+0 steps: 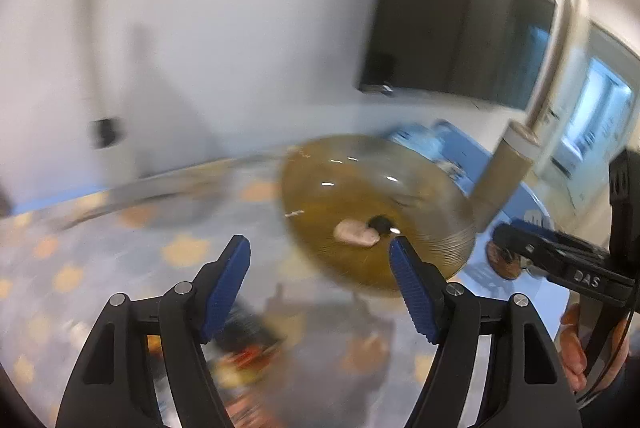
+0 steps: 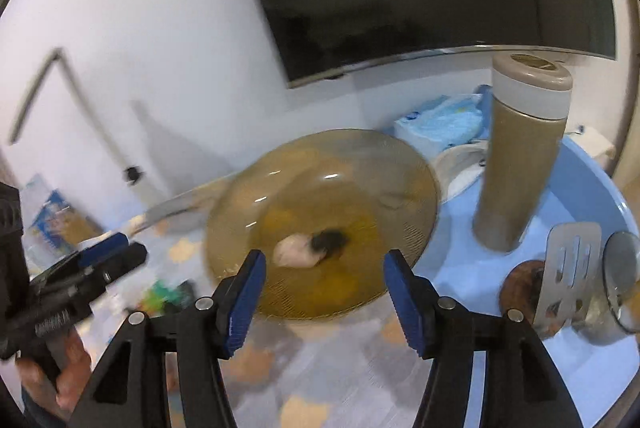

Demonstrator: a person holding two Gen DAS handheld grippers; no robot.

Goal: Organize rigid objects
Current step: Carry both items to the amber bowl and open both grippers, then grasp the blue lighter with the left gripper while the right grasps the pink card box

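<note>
We hold 2 tongs above a round tabletop (image 2: 460, 268) laid with a pale blue, flower-patterned cloth. The left tongs (image 1: 320, 280) stand fairly wide with nothing between the blue pads, and the right tongs (image 2: 322, 292) stand about as wide, also empty.

The thing we judge to be next is the amber glass plate (image 2: 324, 224), which lies flat just ahead of both pairs and a little below them. From the left tongs it sits ahead and to the right (image 1: 376, 212); from the right tongs it is almost straight ahead, so the right hand looks better lined up. Being round, it has no long axis, so any near rim would serve. It is translucent brown with fine ribbing near the edge, and a small pale lump with a dark bit (image 2: 308, 248) lies on or under its middle; blur keeps us from saying which.

To its right stands an upright olive flask with a grey cap (image 2: 520, 156), near the plate but apart from it. A slotted metal spatula (image 2: 568, 268) leans at the right edge beside a glass (image 2: 622, 280).
</note>
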